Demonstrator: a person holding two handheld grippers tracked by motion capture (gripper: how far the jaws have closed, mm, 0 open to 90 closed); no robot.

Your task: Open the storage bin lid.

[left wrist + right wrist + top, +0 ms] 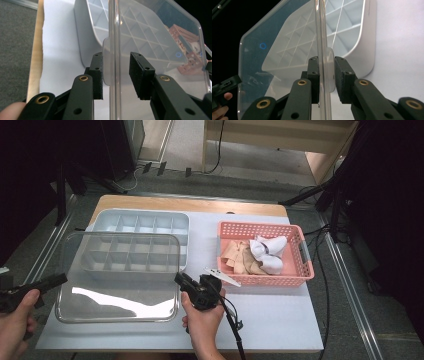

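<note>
A grey floor with metal rails and dark stands surrounds the wooden table [190,204], whose top is covered by a white sheet [270,315]. At the left, the left gripper [55,281] has its jaws apart around one edge tab of the clear lid [120,290], one pad touching and the other off it, with the lid hovering over the near part of the grey divided tray [145,222]. The right gripper [181,281] pinches the lid's opposite edge, and further right sits a pink basket [305,255] of cloths.

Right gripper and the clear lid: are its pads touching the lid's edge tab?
Touching. The right gripper view shows the right gripper with both pads pressed against the tab of the clear lid, no gap on either side.
</note>
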